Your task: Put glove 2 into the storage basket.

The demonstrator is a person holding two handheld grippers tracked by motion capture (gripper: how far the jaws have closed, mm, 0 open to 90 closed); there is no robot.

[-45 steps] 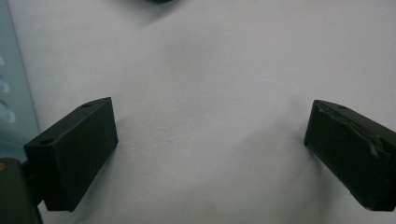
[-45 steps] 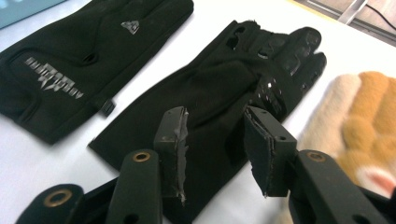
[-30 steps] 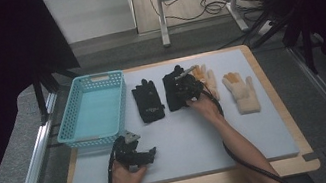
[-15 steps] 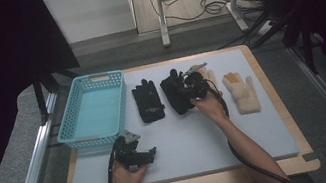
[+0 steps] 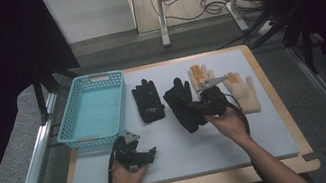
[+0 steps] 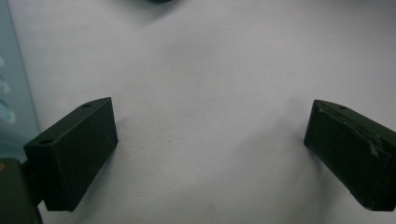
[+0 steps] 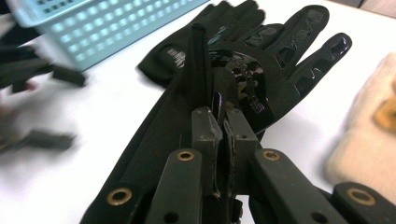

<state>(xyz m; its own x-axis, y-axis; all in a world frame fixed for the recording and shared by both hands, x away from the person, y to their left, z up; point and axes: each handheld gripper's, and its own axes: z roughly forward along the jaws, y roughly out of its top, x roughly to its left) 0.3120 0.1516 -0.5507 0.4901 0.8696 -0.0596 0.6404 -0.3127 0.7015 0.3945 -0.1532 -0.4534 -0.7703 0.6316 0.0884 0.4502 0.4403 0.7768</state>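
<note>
My right gripper [image 5: 199, 109] [image 7: 224, 128] is shut on the edge of a black glove [image 5: 179, 105] [image 7: 275, 70], whose gripped part is raised off the white mat [image 5: 175, 142]. A second black glove [image 5: 148, 103] [image 7: 184, 53] lies flat just left of it. Two beige gloves [image 5: 198, 75] [image 5: 245, 92] lie to the right; one beige glove [image 7: 369, 144] shows close by in the right gripper view. My left gripper [image 5: 142, 153] [image 6: 210, 126] rests low over the mat near its front left, open, with nothing between its jaws.
A light blue basket [image 5: 90, 109] [image 7: 107, 21] stands on the mat's left side, its wall [image 6: 14, 93] close to the left gripper. The mat lies on a wooden board [image 5: 274, 102]. Table frame rails run along both sides.
My right hand has pulled back toward the person and risen slightly, dragging the black glove with it off the beige glove's side. The left hand has stayed put.
</note>
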